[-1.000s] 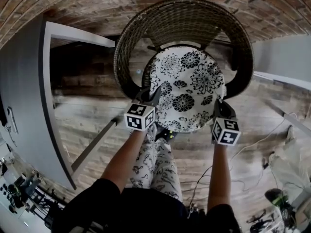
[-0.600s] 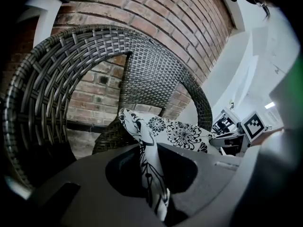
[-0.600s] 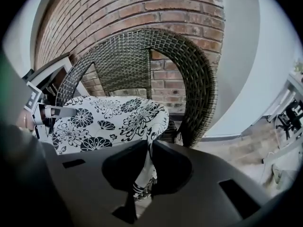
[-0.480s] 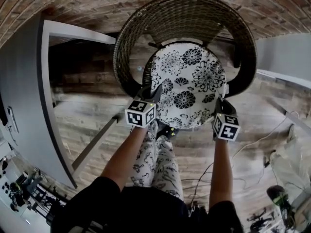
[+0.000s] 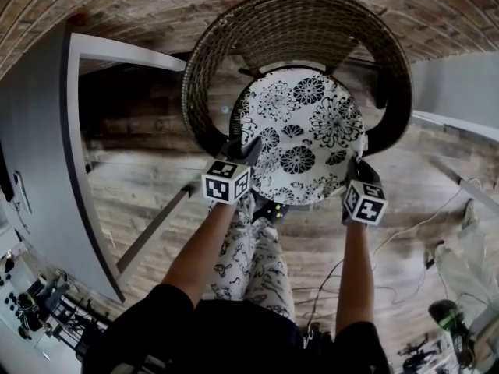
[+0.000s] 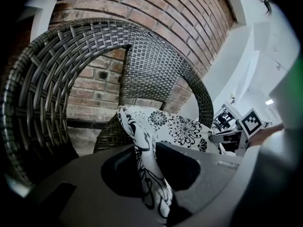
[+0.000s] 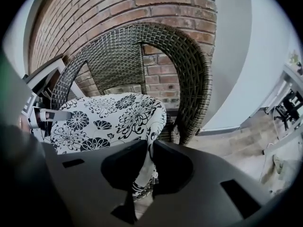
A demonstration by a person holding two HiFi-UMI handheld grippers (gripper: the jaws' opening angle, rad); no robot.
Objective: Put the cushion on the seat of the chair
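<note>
Cushion [image 5: 300, 135]: round, white with a black flower print, spread over the seat opening of the wicker chair [image 5: 204, 68], inside the curve of the woven back and arms. Far edge close to the chair back, near edge toward the person. Contact with the seat itself not discernible.

Left hand-held gripper [image 5: 242, 149]: at the near-left rim of the cushion, marker cube uppermost in the head view. Jaws closed down to the thickness of the fabric, with a fold of the printed rim pinched between them and rising out of the grip toward the rest of the cushion.

Right hand-held gripper [image 5: 352, 167]: at the near-right rim, opposite the left one. Jaws likewise nearly together, clamped on a narrow hanging strip of the cushion edge.

Surroundings: brick wall [image 5: 140, 6] directly behind the chair; plank floor [image 5: 140, 185] beneath; loose cables [image 5: 405, 228] on the floor at the right; person's patterned trousers [image 5: 249, 263] between the two bare forearms.
</note>
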